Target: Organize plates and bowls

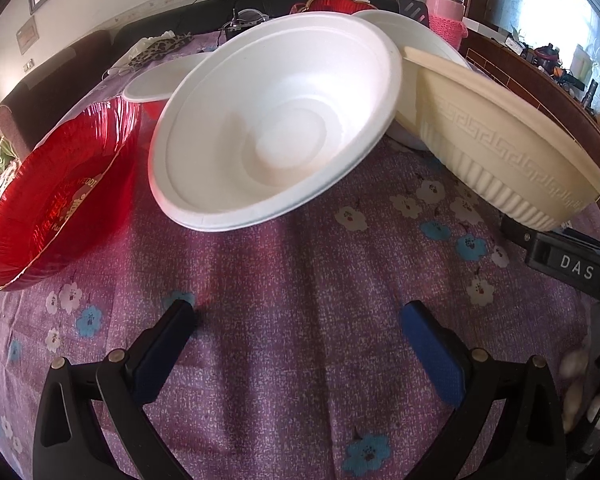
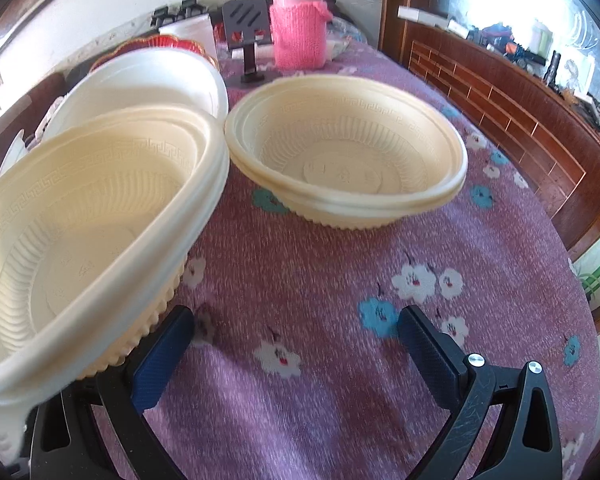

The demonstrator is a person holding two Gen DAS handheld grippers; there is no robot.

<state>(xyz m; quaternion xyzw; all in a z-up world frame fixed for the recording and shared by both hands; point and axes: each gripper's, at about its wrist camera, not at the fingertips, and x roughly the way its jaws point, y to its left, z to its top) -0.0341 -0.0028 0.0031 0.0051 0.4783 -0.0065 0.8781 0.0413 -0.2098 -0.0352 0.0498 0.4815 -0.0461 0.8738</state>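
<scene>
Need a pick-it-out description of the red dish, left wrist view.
Start at the purple floral tablecloth. At its left edge, left of the white foam bowl, sits the red dish. It alone is shiny translucent red, pleated, gold-rimmed, with gold lettering inside.

Two cream bowl stacks (image 2: pixel 348 160) on floral purple tablecloth (image 2: pixel 320 280).

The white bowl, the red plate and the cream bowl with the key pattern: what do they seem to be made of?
White bowl: probably foam or pressed pulp; matte, soft-edged, with a thick rim.
Red plate: likely foil-coated paper or thin plastic; glossy, finely pleated, gold-edged.
Cream bowl: apparently thin moulded plastic; smooth with a slight sheen, an embossed key band and ribbed walls.
</scene>
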